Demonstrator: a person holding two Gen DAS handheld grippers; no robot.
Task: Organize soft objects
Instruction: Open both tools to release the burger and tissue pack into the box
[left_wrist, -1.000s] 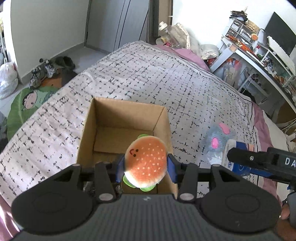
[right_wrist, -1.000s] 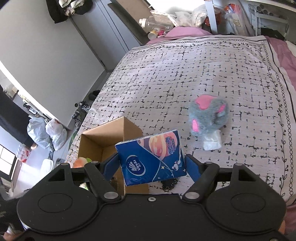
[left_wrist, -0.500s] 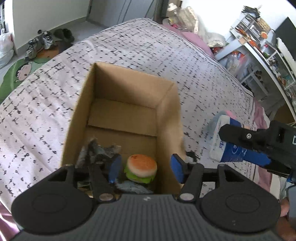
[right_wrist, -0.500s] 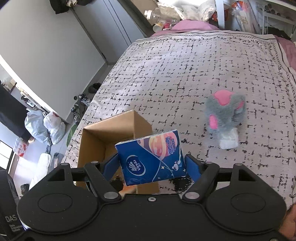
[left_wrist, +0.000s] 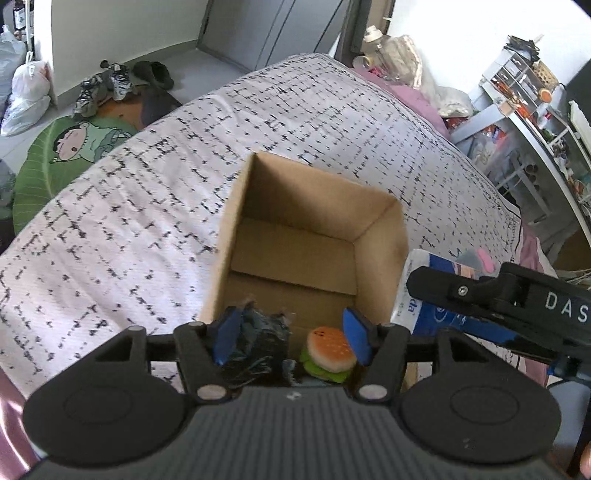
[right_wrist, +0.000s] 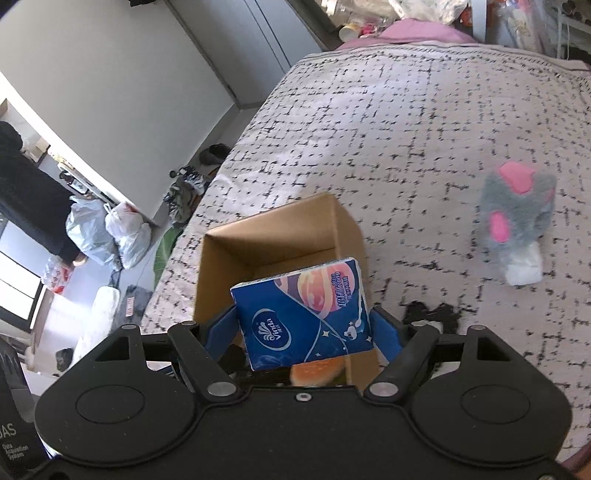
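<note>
Hovering over the cardboard box (left_wrist: 380, 236), the left gripper (left_wrist: 290, 334), jaws just spread, sits empty above the burger plush (left_wrist: 328, 352) inside, while at three o'clock the right gripper (right_wrist: 303, 328) clamps the tissue pack (right_wrist: 303, 310).

We find the cardboard box (left_wrist: 310, 236) standing on the bed (left_wrist: 147, 206). Inside it, at its near end, the burger plush (left_wrist: 327, 349) lies just right of a dark crumpled bundle (left_wrist: 258, 343). The tissue pack (right_wrist: 303, 314) hangs over the box's near right corner. The elephant plush (right_wrist: 515, 218) lies on the bed, well right of the box.
</note>
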